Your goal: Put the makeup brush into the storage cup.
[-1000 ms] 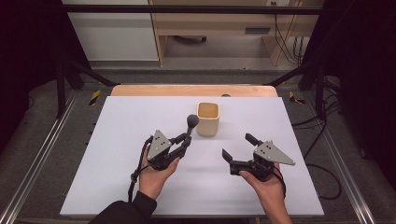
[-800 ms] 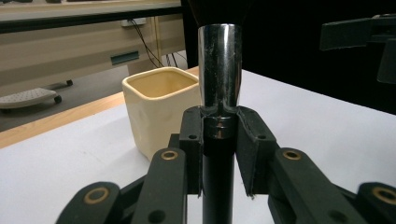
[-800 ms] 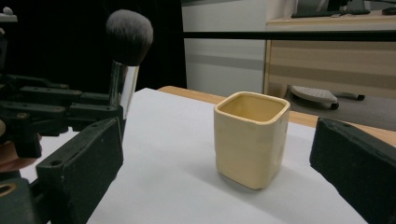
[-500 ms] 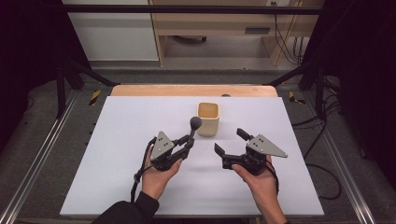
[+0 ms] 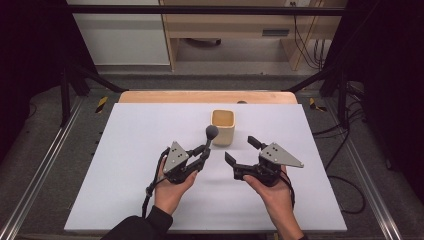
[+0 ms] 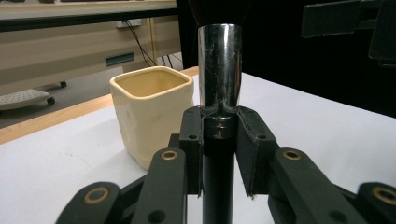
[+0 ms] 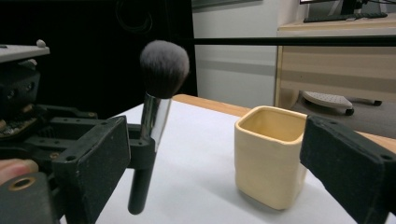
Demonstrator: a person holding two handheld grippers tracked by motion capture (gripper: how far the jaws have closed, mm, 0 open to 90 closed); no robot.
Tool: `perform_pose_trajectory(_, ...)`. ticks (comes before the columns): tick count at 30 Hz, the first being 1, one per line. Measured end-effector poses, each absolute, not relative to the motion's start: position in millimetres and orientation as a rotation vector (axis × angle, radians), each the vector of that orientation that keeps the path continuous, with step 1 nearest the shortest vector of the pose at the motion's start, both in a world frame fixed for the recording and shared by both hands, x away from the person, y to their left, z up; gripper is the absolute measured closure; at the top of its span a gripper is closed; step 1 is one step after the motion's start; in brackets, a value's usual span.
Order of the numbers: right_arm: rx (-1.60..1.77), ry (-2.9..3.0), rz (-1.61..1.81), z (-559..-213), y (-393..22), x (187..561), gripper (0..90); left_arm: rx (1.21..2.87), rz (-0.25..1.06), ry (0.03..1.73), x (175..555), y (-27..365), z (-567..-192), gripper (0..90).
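- In the left gripper view the brush (image 6: pixel 219 70) loses its bristle head past the top edge; our left tongs (image 6: pixel 219 140) clench its handle.
- The right gripper view shows the whole brush upright beside the cream cup (image 7: pixel 271 154) on the desk (image 5: pixel 125 165).
- Our right tongs (image 5: pixel 242 150) stand released, jaws just closing slightly, nothing between.
- We read no writing.

light: bright overhead on table (image 5: pixel 125 165) | surroundings: dark | shadows: soft | focus: high view slightly soft

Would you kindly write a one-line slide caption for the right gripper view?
Left tool clamps a makeup brush upright beside an empty cream cup on the white table.
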State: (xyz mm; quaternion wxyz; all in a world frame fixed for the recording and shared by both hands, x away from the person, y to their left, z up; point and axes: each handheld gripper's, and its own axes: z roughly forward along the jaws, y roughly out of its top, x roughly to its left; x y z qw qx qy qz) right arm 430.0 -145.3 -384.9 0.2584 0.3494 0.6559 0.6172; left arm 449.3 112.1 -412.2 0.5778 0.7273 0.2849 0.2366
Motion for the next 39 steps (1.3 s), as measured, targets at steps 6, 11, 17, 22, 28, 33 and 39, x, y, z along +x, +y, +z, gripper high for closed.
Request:
perform_pose_trajectory(6,0.948,1.767,1.691,-383,-141,431,7.7,1.696,0.549,0.664,449,110,-413,73.2)
perform_pose_trajectory(11,0.94,1.765,1.696,-383,-138,431,6.2,1.695,0.549,0.661,448,109,-414,73.2)
perform_pose_trajectory(17,0.944,1.775,1.697,-384,-136,432,2.9,1.694,0.546,0.66,447,108,-414,73.2)
perform_pose_trajectory(22,0.951,1.771,1.712,-384,-135,434,4.6,1.692,0.549,0.657,446,108,-413,73.2)
perform_pose_trajectory(28,0.965,1.776,1.742,-383,-134,433,14.6,1.691,0.549,0.655,445,108,-413,73.2)
perform_pose_trajectory(33,0.963,1.782,1.754,-385,-133,435,23.5,1.687,0.546,0.652,444,106,-413,73.2)
perform_pose_trajectory(39,0.974,1.791,1.795,-388,-127,437,32.2,1.69,0.545,0.643,443,104,-413,73.2)
